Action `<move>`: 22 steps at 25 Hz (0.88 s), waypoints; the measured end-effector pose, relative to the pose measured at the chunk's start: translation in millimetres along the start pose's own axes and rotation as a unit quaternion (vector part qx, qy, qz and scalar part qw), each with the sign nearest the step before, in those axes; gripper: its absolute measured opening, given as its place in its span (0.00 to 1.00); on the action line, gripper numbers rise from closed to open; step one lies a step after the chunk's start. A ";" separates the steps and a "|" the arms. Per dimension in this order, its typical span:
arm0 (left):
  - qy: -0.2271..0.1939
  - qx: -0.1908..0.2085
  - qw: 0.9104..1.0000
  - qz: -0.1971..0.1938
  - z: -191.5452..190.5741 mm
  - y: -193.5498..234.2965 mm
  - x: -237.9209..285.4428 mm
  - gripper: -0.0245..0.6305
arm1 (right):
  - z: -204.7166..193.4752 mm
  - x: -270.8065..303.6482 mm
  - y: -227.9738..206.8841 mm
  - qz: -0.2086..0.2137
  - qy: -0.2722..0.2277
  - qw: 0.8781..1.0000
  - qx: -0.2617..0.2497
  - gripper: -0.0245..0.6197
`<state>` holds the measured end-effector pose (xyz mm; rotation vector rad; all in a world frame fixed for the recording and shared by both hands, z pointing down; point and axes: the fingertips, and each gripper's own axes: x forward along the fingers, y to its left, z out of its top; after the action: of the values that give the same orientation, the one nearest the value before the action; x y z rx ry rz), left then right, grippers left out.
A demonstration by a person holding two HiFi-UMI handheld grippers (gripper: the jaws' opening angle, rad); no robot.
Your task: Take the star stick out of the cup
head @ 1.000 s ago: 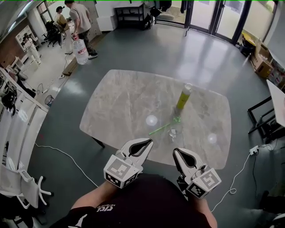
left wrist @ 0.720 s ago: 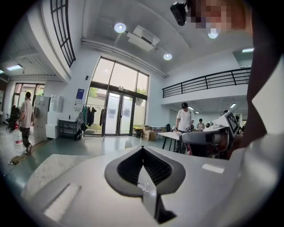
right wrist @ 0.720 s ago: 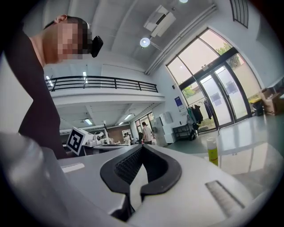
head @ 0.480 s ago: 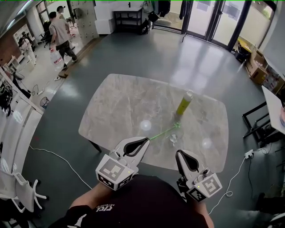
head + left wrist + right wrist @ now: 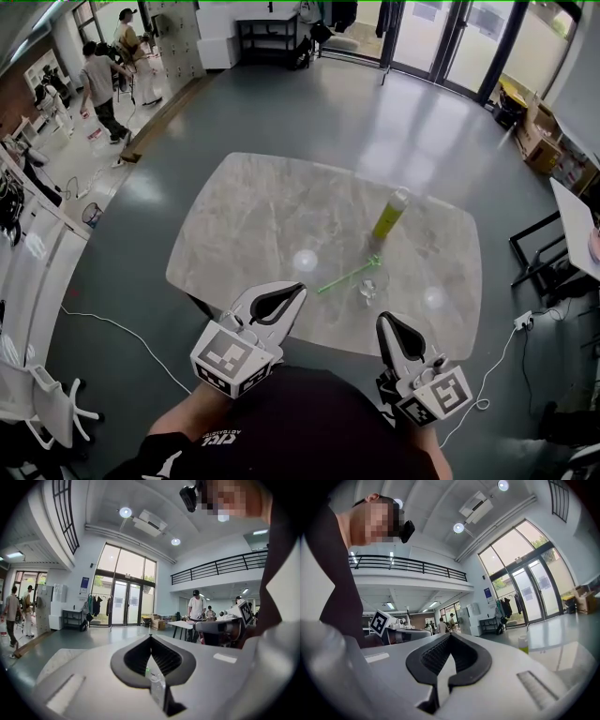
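Apparently star stick (image 5: 347, 277) leans in cup (image 5: 369, 290)

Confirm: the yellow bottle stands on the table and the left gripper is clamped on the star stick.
No: the head view shows the left gripper shut on nothing, short of the star stick. The yellow bottle does stand on the table.

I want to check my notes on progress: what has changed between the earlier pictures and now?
The left gripper and right gripper drifted slightly apart, both shut and empty; a person in the background walked leftwards. Nothing was gripped or released. The star stick still leans in the cup near the bottle.
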<state>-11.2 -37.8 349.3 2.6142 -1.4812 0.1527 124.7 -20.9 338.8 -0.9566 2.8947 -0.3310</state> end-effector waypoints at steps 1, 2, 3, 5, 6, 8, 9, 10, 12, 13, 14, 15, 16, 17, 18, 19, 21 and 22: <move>0.004 -0.004 1.000 0.001 -2.4 1.9 -0.9 0.04 | -0.6 0.6 0.8 0.000 0.001 1.000 0.000 0.06; 0.006 -0.006 1.000 0.001 -4.0 2.3 -1.2 0.04 | -1.3 1.2 1.4 0.000 0.002 1.000 0.000 0.06; 0.008 -0.008 1.000 -0.001 -5.3 1.5 -1.2 0.04 | -2.2 1.9 1.7 0.000 0.003 1.000 0.000 0.06; 0.012 -0.011 1.000 -0.008 -8.7 -2.9 -1.1 0.04 | -4.0 3.0 2.7 0.000 0.005 1.000 0.000 0.06; 0.014 -0.012 1.000 -0.012 -11.0 -6.0 -1.0 0.04 | -5.2 3.1 3.7 0.000 0.006 1.000 0.001 0.06; 0.019 -0.018 1.000 -0.016 -17.4 -10.6 -0.9 0.04 | -7.8 2.7 6.0 0.003 0.008 1.000 0.001 0.06; 0.021 -0.021 0.999 -0.017 -19.8 -11.3 -0.9 0.04 | -8.8 2.7 7.2 0.005 0.009 1.000 0.001 0.06; 0.022 -0.023 0.999 -0.017 -20.9 -11.1 -1.1 0.04 | -9.3 2.9 8.5 0.006 0.009 1.000 0.001 0.06; 0.023 -0.023 0.999 -0.016 -21.1 -9.8 -2.1 0.04 | -9.3 3.0 10.6 0.007 0.009 1.000 0.003 0.06; 0.024 -0.022 0.999 -0.016 -21.0 -9.2 -2.5 0.04 | -9.6 2.8 10.8 0.007 0.009 1.000 0.004 0.06; 0.025 -0.022 0.999 -0.017 -21.0 -8.7 -2.6 0.04 | -10.2 2.6 10.7 0.005 0.009 1.000 0.005 0.06; 0.025 -0.022 0.999 -0.018 -21.2 -8.4 -2.8 0.04 | -11.0 2.6 10.7 0.004 0.010 1.000 0.007 0.06; 0.026 -0.022 0.999 -0.019 -21.2 -8.0 -3.2 0.04 | -11.7 3.0 11.1 0.003 0.010 1.000 0.008 0.06; 0.026 -0.023 0.999 -0.020 -21.1 -7.6 -3.9 0.04 | -12.3 3.6 12.0 0.002 0.011 1.000 0.009 0.06; 0.027 -0.024 0.999 -0.021 -21.0 -7.3 -4.7 0.04 | -12.9 4.2 13.3 0.001 0.012 1.000 0.010 0.06; 0.027 -0.025 0.999 -0.022 -21.1 -7.0 -5.6 0.04 | -13.8 4.8 14.9 0.001 0.014 1.000 0.010 0.06; 0.026 -0.026 0.999 -0.024 -22.4 -5.1 -7.0 0.04 | -16.5 6.9 17.2 0.001 0.017 1.000 0.010 0.06; 0.026 -0.027 0.999 -0.024 -23.4 -3.5 -7.3 0.04 | -18.1 8.4 17.8 0.001 0.019 1.000 0.009 0.06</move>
<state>-12.5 -26.0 371.1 2.5802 -1.3838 0.1711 105.1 -8.7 352.4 -0.9544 2.9207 -0.3782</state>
